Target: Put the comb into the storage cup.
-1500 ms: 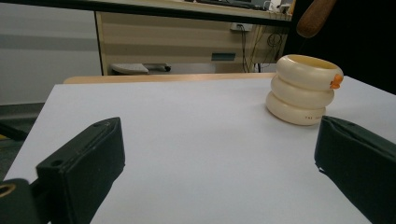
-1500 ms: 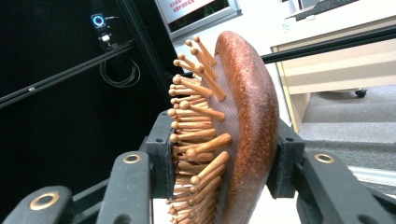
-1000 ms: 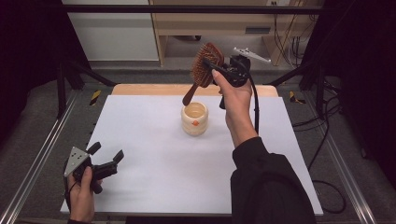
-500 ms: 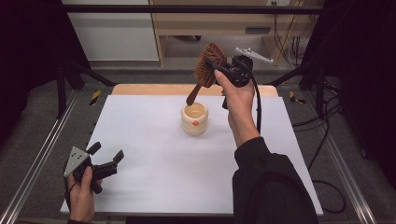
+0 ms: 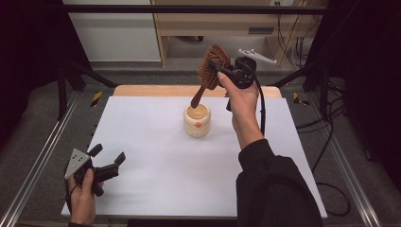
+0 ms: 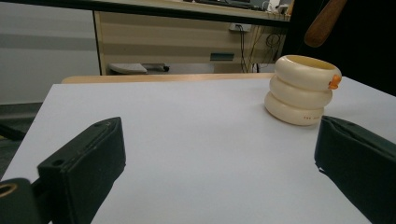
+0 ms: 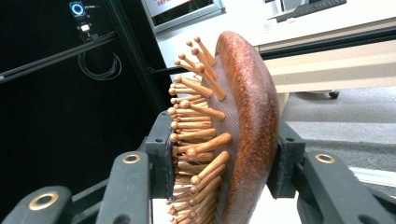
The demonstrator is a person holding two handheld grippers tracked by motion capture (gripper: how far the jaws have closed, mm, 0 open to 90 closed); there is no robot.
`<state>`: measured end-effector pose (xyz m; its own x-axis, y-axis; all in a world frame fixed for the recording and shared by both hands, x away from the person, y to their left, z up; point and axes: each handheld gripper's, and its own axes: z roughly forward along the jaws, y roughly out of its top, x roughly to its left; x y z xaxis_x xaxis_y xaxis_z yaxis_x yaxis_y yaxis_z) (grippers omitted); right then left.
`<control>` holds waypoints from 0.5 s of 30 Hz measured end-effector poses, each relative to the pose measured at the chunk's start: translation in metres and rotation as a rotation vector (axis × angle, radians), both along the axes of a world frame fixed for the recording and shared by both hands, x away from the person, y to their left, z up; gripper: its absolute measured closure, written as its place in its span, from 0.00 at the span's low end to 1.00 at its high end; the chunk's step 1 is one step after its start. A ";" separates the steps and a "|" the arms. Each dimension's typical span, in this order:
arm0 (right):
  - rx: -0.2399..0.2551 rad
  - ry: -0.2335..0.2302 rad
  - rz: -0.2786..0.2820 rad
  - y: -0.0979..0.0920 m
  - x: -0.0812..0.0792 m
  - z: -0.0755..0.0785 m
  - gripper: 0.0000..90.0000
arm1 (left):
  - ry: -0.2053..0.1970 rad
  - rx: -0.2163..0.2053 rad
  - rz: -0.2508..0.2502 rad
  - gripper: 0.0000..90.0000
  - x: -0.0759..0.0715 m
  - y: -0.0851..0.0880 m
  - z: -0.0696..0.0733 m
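While the left gripper (image 5: 106,165) is rested with jaws spread wide and empty at the near left of the table (image 5: 142,142), the wooden hairbrush (image 5: 211,68) is clamped by its head in the right gripper (image 5: 222,71), handle hanging just above the cream cup (image 5: 197,120).

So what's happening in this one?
A person works at a white table with a gripper in each hand. The right gripper is clamped on the head of a wooden hairbrush, holding it in the air with the handle tip pointing down just above a cream ringed cup. The brush is not in the cup yet. The left gripper sits open and empty near the table's front left corner.
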<state>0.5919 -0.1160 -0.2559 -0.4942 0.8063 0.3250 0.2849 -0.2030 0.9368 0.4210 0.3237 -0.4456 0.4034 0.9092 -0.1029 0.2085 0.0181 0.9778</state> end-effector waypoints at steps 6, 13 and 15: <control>-0.008 -0.001 0.002 0.001 0.000 -0.001 0.59 | 0.001 0.003 -0.001 0.02 0.000 0.000 0.000; -0.026 0.001 0.001 0.001 0.000 -0.004 0.59 | 0.001 0.003 -0.003 0.02 0.000 0.000 0.000; -0.028 0.005 0.001 0.000 0.000 -0.005 0.59 | 0.001 0.003 -0.004 0.02 0.000 0.000 0.000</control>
